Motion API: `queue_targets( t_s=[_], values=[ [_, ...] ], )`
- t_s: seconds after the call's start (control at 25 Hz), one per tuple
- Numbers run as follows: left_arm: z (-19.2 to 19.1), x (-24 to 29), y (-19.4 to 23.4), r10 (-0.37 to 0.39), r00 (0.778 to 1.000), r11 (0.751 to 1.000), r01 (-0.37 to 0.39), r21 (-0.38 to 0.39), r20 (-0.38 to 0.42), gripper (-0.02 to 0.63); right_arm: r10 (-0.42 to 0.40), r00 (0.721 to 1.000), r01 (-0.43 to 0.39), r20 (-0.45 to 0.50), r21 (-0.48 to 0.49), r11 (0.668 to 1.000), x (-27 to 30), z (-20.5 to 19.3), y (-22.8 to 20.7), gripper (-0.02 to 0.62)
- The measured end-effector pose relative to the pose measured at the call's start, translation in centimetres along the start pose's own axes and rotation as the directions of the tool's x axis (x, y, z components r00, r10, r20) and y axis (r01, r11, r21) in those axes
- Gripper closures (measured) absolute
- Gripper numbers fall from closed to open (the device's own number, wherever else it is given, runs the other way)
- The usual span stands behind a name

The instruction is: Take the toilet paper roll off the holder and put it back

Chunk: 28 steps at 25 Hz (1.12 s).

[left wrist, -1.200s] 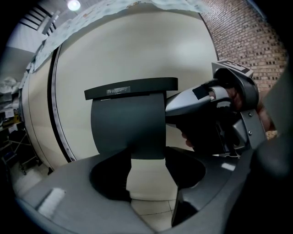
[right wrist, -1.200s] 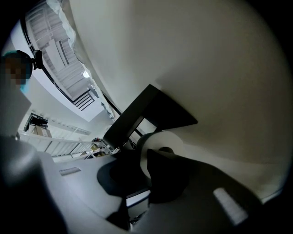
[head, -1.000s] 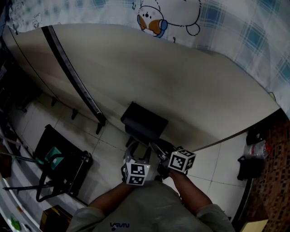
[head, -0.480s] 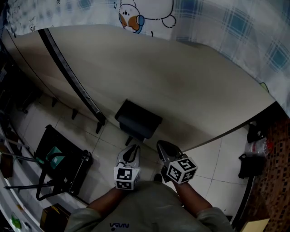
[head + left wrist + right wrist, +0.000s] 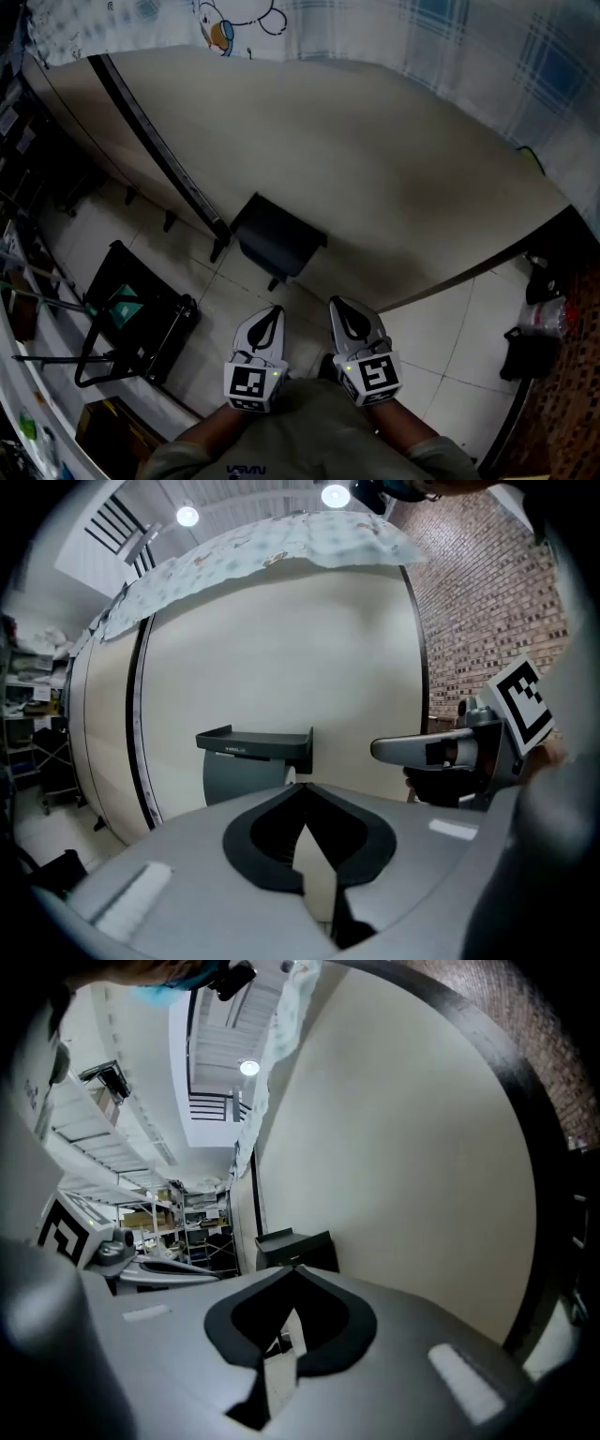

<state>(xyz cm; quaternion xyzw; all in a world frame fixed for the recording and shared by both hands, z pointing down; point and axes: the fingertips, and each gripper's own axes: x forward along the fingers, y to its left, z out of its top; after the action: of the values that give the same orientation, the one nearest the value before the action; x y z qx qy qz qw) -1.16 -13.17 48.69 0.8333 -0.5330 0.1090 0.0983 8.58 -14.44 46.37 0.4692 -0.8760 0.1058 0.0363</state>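
Seen from above, a person stands facing a curved cream wall (image 5: 375,159) and holds a two-jaw gripper in each hand, close to the body. The left gripper (image 5: 272,314) and the right gripper (image 5: 341,309) sit side by side, a little apart, over a pale tiled floor (image 5: 441,375). Both point towards the wall.

A black holder (image 5: 277,239) is fixed to the wall just ahead of the two grippers, and neither gripper touches it. In the left gripper view the holder has a flat dark shelf on top and a rounded grey front below. A pale sliver (image 5: 288,774) shows at the right edge of that grey front. Whether this is the toilet paper roll cannot be told, and no other part of a roll shows in any view.

The left gripper's jaws have just been closing and now meet tip to tip with nothing between them. The right gripper's jaws are also pressed together and empty.

A black strip (image 5: 155,141) runs down the wall to the left of the holder. A blue checked cloth (image 5: 487,37) printed with a cartoon duck hangs over the top of the wall. A black folded cart (image 5: 131,319) lies on the floor at the left, and dark bags (image 5: 530,352) sit at the far right.
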Motion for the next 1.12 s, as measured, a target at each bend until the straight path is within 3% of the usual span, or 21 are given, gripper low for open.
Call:
queue_targets(
  t_s=[0.32, 0.64, 0.88, 1.12],
  values=[
    [2.2, -2.9, -1.8, 0.073, 0.996, 0.997, -0.074, 0.026, 0.048, 0.598, 0.052, 0.997, -0.048, 0.052, -0.073, 0.996, -1.8, 1.8, 0.9, 0.595],
    [3.5, -7.2, -0.4, 0.085, 0.990, 0.995, -0.089, 0.037, 0.110, 0.598, 0.042, 0.996, -0.034, 0.074, -0.106, 0.994, -3.3, 3.0, 4.4, 0.595],
    [3.1, -12.1, 0.1, 0.047, 0.991, 0.998, -0.051, 0.025, 0.126, 0.598, 0.002, 0.998, 0.004, 0.060, -0.096, 0.995, -5.5, 2.9, 9.2, 0.595],
    [2.6, -17.2, 0.5, -0.034, 0.986, 0.999, 0.030, 0.028, 0.161, 0.598, -0.092, 0.993, 0.098, 0.070, -0.079, 0.992, -8.4, 2.4, 13.8, 0.595]
  ],
)
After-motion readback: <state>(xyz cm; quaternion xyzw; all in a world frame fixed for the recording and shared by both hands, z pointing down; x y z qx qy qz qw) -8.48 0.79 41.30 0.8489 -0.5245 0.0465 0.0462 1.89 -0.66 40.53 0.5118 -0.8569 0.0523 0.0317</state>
